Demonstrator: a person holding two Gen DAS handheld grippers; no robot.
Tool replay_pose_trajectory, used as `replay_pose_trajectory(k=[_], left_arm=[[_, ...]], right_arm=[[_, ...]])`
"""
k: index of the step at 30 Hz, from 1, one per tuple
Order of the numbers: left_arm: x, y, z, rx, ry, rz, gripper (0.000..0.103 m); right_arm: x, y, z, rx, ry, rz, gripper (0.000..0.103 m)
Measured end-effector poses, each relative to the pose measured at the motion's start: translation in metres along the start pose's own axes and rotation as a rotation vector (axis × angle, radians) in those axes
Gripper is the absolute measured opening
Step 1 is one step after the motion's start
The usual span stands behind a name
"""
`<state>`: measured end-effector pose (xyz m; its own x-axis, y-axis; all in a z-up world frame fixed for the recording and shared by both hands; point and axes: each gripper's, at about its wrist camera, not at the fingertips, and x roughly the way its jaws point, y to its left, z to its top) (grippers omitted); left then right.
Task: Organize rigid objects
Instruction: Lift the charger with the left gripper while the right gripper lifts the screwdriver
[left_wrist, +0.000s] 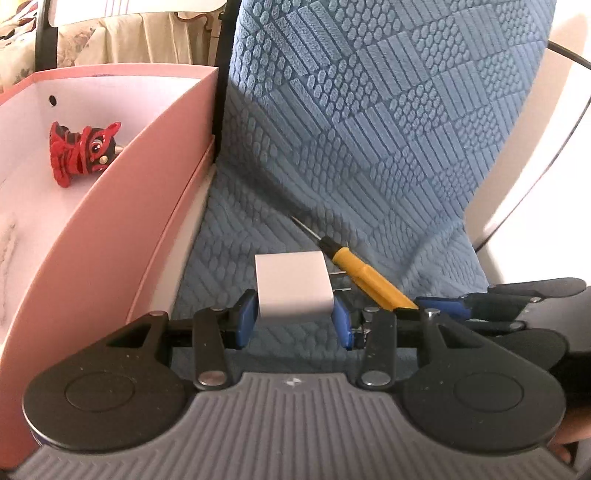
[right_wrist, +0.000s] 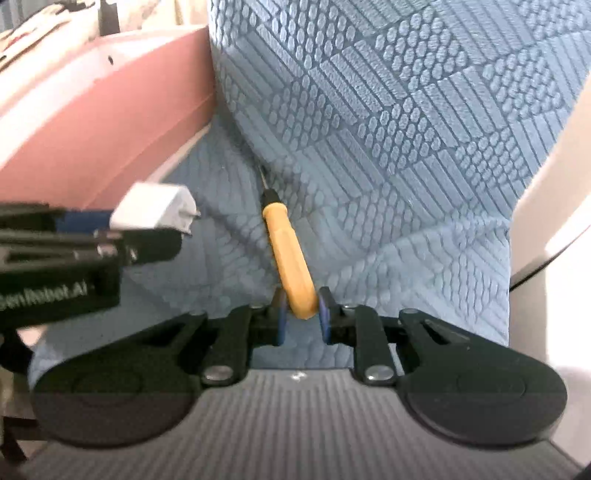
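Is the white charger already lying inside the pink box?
No, the white charger is held between the left gripper's fingers, outside the pink box.

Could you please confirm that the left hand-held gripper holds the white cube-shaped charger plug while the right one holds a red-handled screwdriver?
Not quite: the handle is yellow, not red. The right wrist view shows the right hand-held gripper with the yellow-handled screwdriver between its fingers. The rest holds: the left hand-held gripper holds the white cube-shaped charger plug.

Blue textured cover (left_wrist: 388, 122) over seat; floral bedding (left_wrist: 14, 48) behind; black cable (left_wrist: 576, 110) at right.
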<state>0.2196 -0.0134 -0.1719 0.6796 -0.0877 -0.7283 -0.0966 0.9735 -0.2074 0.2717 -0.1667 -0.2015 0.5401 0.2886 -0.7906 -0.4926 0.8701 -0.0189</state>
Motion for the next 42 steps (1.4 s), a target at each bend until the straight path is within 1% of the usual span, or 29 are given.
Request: replay_pose_trajectory(k=[3,6,9,12,18,21,23,27,29,33,37,38,39,42], left_arm=[[-0.008,0.001,-0.01,0.008,0.005,-0.016,0.049],[-0.015,0.002,-0.019,0.014,0.009,-0.029,0.05],[-0.019,0.003,-0.025,0.022,0.009,-0.041,0.05],[-0.025,0.001,-0.028,0.085,0.014,-0.061,0.05],[-0.033,0.007,-0.035,0.119,0.031,-0.078,0.05],[-0.037,0.011,-0.035,0.096,0.02,-0.097,0.05],[-0.039,0.013,-0.035,0.09,0.019,-0.112,0.05],[-0.041,0.017,-0.043,0.074,0.028,-0.117,0.05],[-0.04,0.017,-0.047,0.082,0.038,-0.114,0.05],[-0.038,0.019,-0.048,0.075,0.042,-0.12,0.05],[-0.038,0.023,-0.05,0.069,0.035,-0.105,0.05],[-0.038,0.024,-0.049,0.063,0.035,-0.103,0.05],[-0.037,0.026,-0.049,0.057,0.038,-0.102,0.05],[-0.036,0.028,-0.048,0.053,0.038,-0.101,0.05]], right_arm=[[-0.026,0.01,-0.027,0.03,-0.012,0.012,0.021],[-0.046,0.017,-0.043,0.056,-0.012,0.003,0.021],[-0.056,0.023,-0.05,0.071,-0.012,-0.016,0.021],[-0.058,0.031,-0.06,0.096,-0.01,-0.041,0.021],[-0.06,0.05,-0.082,0.16,0.004,-0.063,0.02],[-0.064,0.058,-0.091,0.179,0.015,-0.07,0.02],[-0.069,0.062,-0.096,0.175,0.014,-0.093,0.02],[-0.077,0.066,-0.106,0.192,0.031,-0.098,0.02],[-0.077,0.069,-0.11,0.19,0.037,-0.104,0.02],[-0.071,0.072,-0.111,0.178,0.042,-0.121,0.021],[-0.068,0.063,-0.107,0.232,0.017,-0.108,0.022],[-0.068,0.059,-0.105,0.252,0.011,-0.098,0.024],[-0.067,0.056,-0.104,0.273,0.003,-0.086,0.029],[-0.065,0.05,-0.102,0.31,-0.028,-0.096,0.038]])
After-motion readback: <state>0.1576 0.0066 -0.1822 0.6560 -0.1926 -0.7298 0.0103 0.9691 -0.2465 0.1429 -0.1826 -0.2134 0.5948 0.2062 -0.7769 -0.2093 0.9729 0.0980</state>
